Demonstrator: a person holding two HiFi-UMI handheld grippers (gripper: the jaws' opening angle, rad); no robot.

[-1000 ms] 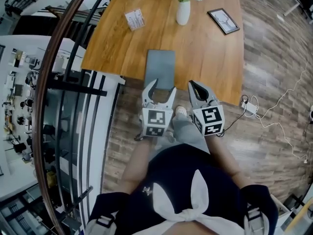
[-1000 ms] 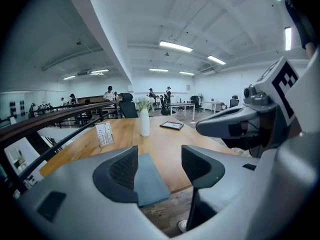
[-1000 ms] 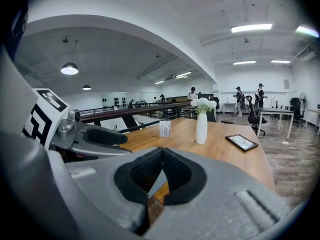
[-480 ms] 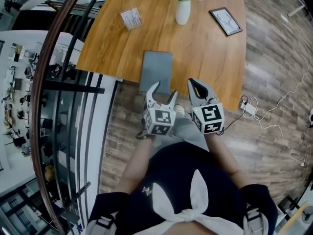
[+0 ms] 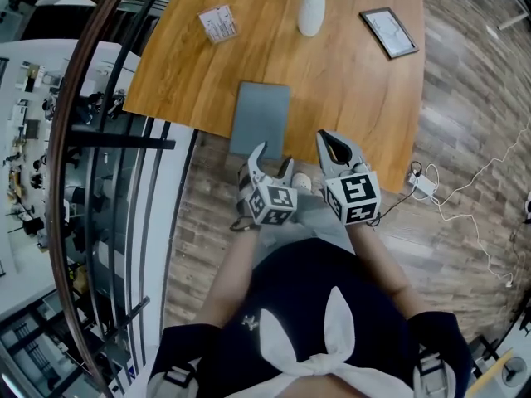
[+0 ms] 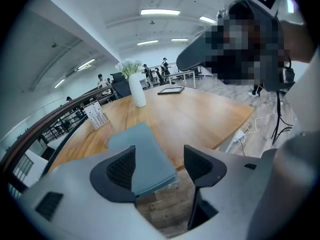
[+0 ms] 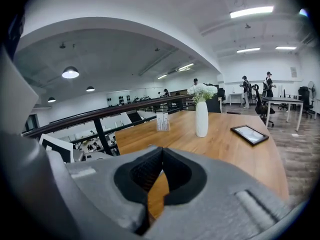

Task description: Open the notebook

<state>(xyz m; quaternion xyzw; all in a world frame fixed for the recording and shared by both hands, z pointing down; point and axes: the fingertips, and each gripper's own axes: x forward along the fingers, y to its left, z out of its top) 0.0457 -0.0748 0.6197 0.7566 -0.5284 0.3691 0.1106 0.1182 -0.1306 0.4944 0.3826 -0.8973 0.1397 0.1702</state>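
A closed grey-blue notebook [image 5: 260,118] lies at the near edge of the wooden table [image 5: 357,81]. My left gripper [image 5: 275,157] hangs just in front of that edge, over the floor, and points down at the notebook [image 6: 142,151]. Its jaws have just been opening and now stand wide. Nothing is between the left gripper's [image 6: 159,166] pads; the notebook's near corner shows beyond the gap. My right gripper [image 5: 332,146] is held to the right of the notebook at the table's edge. The right gripper's [image 7: 161,170] pads meet at their tips and hold nothing.
Farther back on the table stand a white vase with flowers [image 5: 310,13], a small card stand [image 5: 217,23] and a framed picture [image 5: 390,31]. A dark curved railing [image 5: 108,139] runs along the left. A power strip with cables [image 5: 423,181] lies on the floor at the right.
The left gripper has sunk, rolled a little, and its jaws stand wider. The right gripper has shifted slightly. The notebook has not moved on the table.
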